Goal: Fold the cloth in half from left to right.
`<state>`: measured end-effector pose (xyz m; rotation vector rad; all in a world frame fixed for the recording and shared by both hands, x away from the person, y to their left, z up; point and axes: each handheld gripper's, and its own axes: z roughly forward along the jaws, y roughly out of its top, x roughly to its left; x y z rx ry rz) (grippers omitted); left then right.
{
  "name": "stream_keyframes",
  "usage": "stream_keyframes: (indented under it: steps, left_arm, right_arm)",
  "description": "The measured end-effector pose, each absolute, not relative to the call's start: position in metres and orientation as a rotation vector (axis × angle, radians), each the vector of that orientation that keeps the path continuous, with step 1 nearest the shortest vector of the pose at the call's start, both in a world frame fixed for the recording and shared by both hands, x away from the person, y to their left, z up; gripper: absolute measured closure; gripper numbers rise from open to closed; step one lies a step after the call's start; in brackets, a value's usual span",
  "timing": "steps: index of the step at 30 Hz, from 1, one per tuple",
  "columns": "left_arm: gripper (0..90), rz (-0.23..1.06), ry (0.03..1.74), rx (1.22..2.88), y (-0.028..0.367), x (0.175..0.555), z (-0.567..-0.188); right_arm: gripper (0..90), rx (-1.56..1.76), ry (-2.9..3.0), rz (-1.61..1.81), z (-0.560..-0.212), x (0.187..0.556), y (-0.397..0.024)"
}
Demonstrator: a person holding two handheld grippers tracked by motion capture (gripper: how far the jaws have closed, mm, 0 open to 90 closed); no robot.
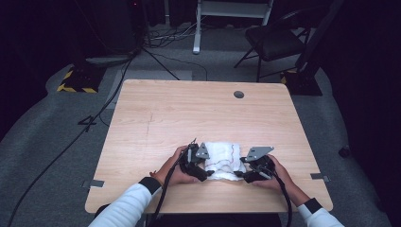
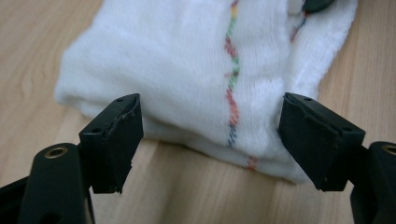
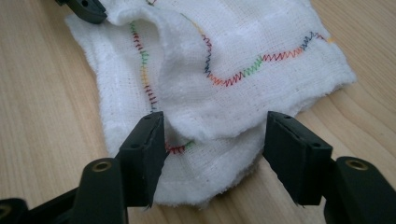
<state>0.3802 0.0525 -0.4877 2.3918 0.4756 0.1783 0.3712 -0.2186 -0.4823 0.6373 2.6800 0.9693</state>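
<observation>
A white folded cloth [image 1: 223,158] with a multicoloured zigzag seam lies on the wooden table [image 1: 189,113] near its front edge. My left gripper [image 1: 206,173] sits at the cloth's left end and my right gripper [image 1: 239,174] at its right end, each held in a hand. In the left gripper view the left gripper [image 2: 212,140] stands open, with the folded edge of the cloth [image 2: 177,60] between the jaws and not pinched. In the right gripper view the right gripper [image 3: 217,156] is open too, astride a loose top layer of the cloth [image 3: 243,42].
A round cable hole [image 1: 239,94] sits near the table's far edge. Behind the table stand a black chair [image 1: 274,40] and a white frame leg [image 1: 196,28], and cables run over the grey floor. Small metal brackets [image 1: 96,183] stick out at the table's sides.
</observation>
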Motion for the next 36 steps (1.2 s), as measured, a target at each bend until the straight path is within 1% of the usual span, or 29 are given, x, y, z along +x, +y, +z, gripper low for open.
stream_keyframes:
  steps: [6,8,9,11,13,15,18,20,31,33,35,36]
  left_arm:
    - [19.5,0.176,0.512,2.392,0.053,0.382,-0.492]
    - [18.7,0.131,0.542,2.384,0.054,0.386,-0.494]
    - [18.7,0.131,0.542,2.384,0.054,0.386,-0.494]
    - [18.6,0.111,0.547,2.385,0.055,0.39,-0.494]
    - [18.6,0.121,0.55,2.386,0.055,0.393,-0.494]
    - [18.7,0.159,0.553,2.382,0.057,0.396,-0.494]
    - [18.7,0.194,0.563,2.382,0.059,0.402,-0.493]
    - [18.6,0.188,0.572,2.385,0.06,0.408,-0.492]
    - [18.6,0.207,0.605,2.366,0.066,0.428,-0.494]
    - [18.5,0.179,0.646,2.357,0.066,0.437,-0.494]
    - [18.2,0.178,0.661,2.351,0.066,0.44,-0.494]
    - [18.2,0.199,0.667,2.344,0.067,0.443,-0.494]
  right_arm:
    - [39.6,0.69,2.659,0.994,-0.486,0.367,-0.221]
    - [38.0,0.717,2.658,1.002,-0.488,0.37,-0.221]
    - [38.0,0.717,2.658,1.002,-0.488,0.37,-0.221]
    - [35.1,0.738,2.658,0.998,-0.488,0.374,-0.221]
    - [34.8,0.736,2.657,0.998,-0.488,0.375,-0.221]
    - [34.6,0.732,2.648,1.002,-0.489,0.379,-0.219]
    - [36.6,0.746,2.63,1.004,-0.489,0.384,-0.216]
    - [38.9,0.744,2.629,1.01,-0.489,0.387,-0.214]
    - [40.3,0.794,2.61,0.997,-0.489,0.407,-0.208]
    - [41.8,0.797,2.605,0.983,-0.488,0.413,-0.205]
    - [42.2,0.809,2.607,0.976,-0.487,0.416,-0.204]
    - [42.3,0.829,2.596,0.963,-0.487,0.421,-0.203]
